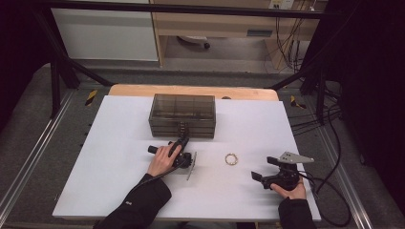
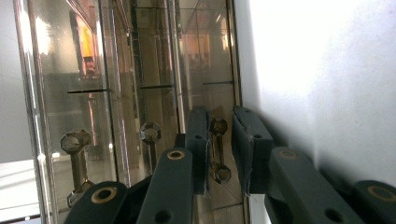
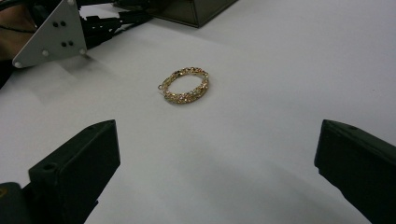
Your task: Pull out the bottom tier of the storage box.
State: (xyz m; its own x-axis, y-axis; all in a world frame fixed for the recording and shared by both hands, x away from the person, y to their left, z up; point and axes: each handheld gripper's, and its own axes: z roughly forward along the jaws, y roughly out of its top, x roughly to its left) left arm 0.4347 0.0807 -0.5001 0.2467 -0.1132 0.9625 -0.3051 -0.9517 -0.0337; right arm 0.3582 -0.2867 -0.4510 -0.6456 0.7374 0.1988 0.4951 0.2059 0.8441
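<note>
A: While the left hand-held gripper (image 2: 219,154) is laid against the front of the smoked drawer box (image 1: 182,114), what is seen between its jaws?
B: A drawer handle (image 2: 218,150) is straddled, untouched.
A: And the right hand-held gripper (image 3: 217,163)?
B: It is held wide apart, the gold bracelet (image 3: 185,84) lying on the white counter (image 1: 119,143) just beyond, right of the box.

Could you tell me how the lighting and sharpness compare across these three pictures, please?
High view: even light on the white table, dark surroundings, the bracelet small and soft. Left gripper view: strong glare on the table at right, reflections across the clear drawer box. Right gripper view: bracelet fairly sharp, soft shadows, near tongs slightly blurred.
</note>
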